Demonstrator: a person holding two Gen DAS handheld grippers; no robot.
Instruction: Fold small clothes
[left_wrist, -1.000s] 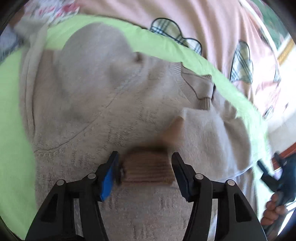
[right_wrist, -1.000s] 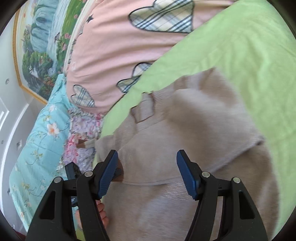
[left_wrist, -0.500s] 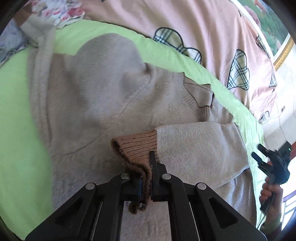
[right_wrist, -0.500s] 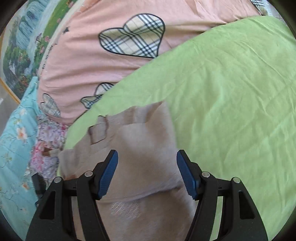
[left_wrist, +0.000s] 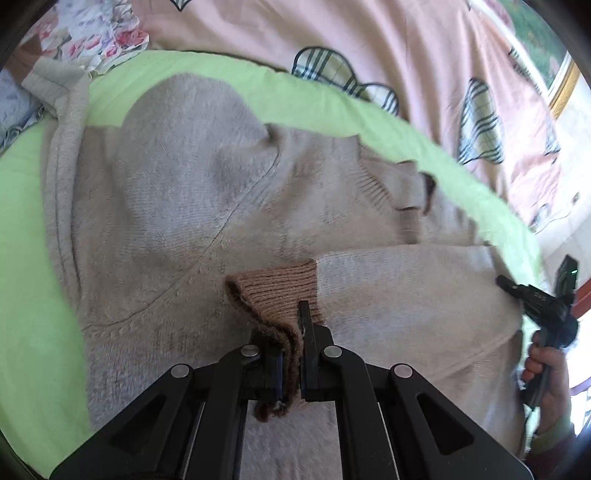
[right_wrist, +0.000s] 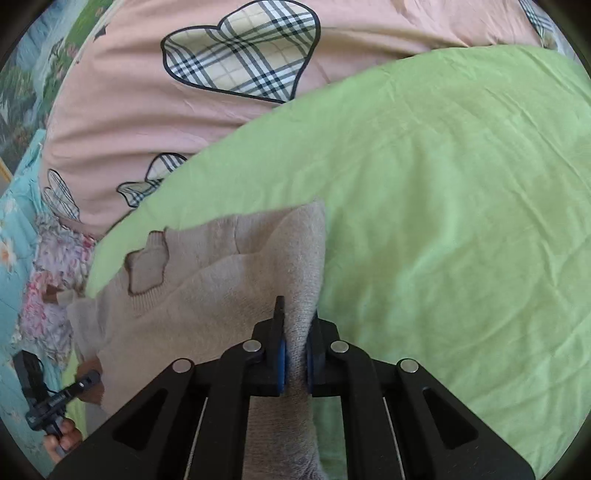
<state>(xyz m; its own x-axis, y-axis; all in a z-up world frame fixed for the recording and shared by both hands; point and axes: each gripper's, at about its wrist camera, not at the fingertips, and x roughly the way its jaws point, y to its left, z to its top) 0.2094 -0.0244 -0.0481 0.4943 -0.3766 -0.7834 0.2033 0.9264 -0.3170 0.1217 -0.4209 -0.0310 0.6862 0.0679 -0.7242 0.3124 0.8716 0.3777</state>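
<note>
Up close, the left gripper (left_wrist: 291, 363) is clamped on the brown ribbed cuff (left_wrist: 275, 295) of a beige knit sweater (left_wrist: 177, 206), the cuff bunched between its black fingers and a tuft of brown yarn hanging below them. The sleeve (left_wrist: 406, 291) attached to that cuff lies folded across the sweater's front. The right gripper (right_wrist: 295, 363) is likewise closed, pinching a fold of the same sweater (right_wrist: 221, 291) along its right edge, where the knit meets the bare sheet. The garment lies spread flat on a lime-green sheet (right_wrist: 443, 221) covering the bed, its ribbed collar (left_wrist: 410, 206) toward the far side and its other sleeve (left_wrist: 64, 122) stretched out along the left edge, ending in a pale cuff near the corner. In the left wrist view the person's right hand (left_wrist: 546, 373) shows at the frame's right margin, wrapped around a black handle. Beyond the green sheet lies a pink duvet (right_wrist: 147, 103) printed with plaid hearts, and past it, at the far left, floral bedding (right_wrist: 48, 280) in blue and pink.
</note>
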